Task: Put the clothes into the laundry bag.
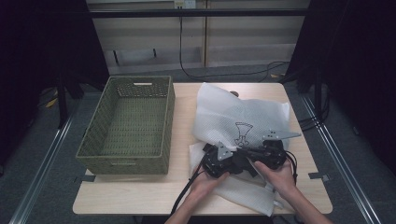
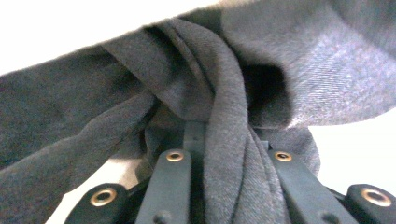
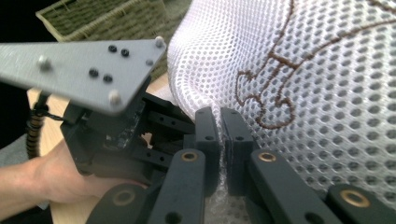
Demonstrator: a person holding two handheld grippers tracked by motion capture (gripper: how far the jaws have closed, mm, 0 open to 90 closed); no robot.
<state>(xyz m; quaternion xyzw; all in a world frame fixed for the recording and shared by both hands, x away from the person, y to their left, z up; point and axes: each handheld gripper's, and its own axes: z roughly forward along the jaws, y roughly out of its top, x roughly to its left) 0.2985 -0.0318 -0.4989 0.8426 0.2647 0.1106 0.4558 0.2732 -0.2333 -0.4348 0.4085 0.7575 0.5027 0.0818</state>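
A white mesh bag (image 1: pixel 243 112) with a brown embroidered figure lies on the right half of the wooden table (image 1: pixel 140 191). Both grippers sit at its near edge, each held in one of the person's hands. In the right gripper view, my right gripper (image 3: pixel 220 126) is shut on a fold of the mesh bag (image 3: pixel 303 70). In the high view the right gripper (image 1: pixel 259 151) is beside the left gripper (image 1: pixel 233 161). In the left gripper view, my left gripper (image 2: pixel 224 140) is shut on a bunched grey cloth (image 2: pixel 70 107), which hides its fingertips.
A green woven basket (image 1: pixel 130 126) with nothing in it stands on the left half of the table, close to the bag. Bare tabletop shows in front of the basket. Cables trail from the grippers over the near table edge.
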